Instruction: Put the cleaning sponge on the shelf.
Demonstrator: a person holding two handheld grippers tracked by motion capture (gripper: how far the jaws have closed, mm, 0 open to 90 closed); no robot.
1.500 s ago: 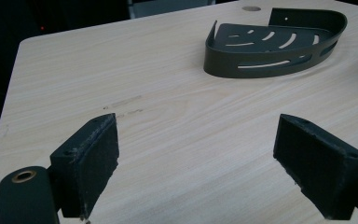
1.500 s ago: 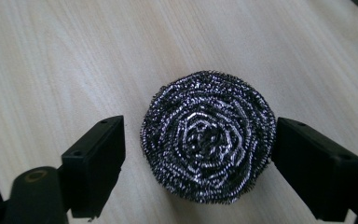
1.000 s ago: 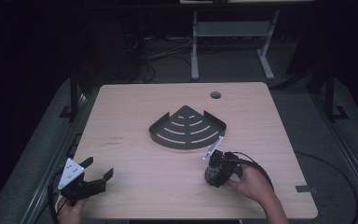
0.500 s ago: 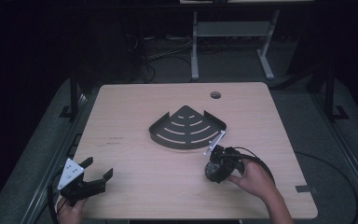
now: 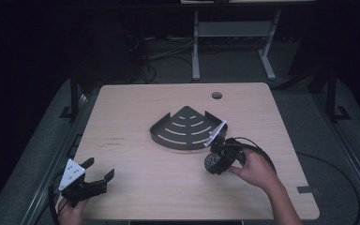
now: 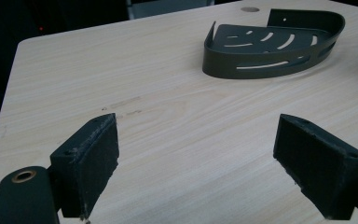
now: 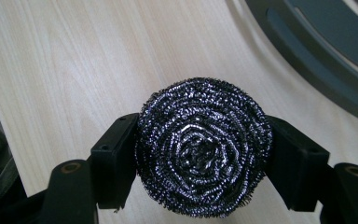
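Right gripper (image 7: 204,154): clenched on steel scouring pad (image 7: 204,147), one pad (image 7: 116,158) pressed against each flank of the coil. Jaws closing over the last moment, scourer between them throughout. In the right gripper view: coiled wire spiral face-on to the camera, wooden table (image 7: 74,60) behind it, curved rim of dark corner caddy (image 7: 307,65) beyond and to the upper right of the jaws. In the high view: same right gripper (image 5: 215,159) held in a hand (image 5: 255,168) at the near right of the table (image 5: 136,178), scourer (image 5: 211,162) at its tip, just beside the caddy (image 5: 185,129) on its near-right side; cable looped behind the hand.

Left gripper (image 6: 198,163): released, jaws wide apart, bare table (image 6: 121,70) between them. In the left gripper view: fuzzy pads (image 6: 100,165) both visible, caddy (image 6: 270,44) well ahead and to the right of the jaws, slotted floor and raised wall with one screw hole discernible, round table hole (image 6: 250,9) behind it. In the high view: left gripper (image 5: 96,180) at the near left table corner, grey three-cornered plate on top, well apart from the caddy.

Faint dark marks on the table surface ahead of the left jaws, visible in the high view and the left gripper view; too small to read. No legible brand or label on caddy, scourer or grippers.
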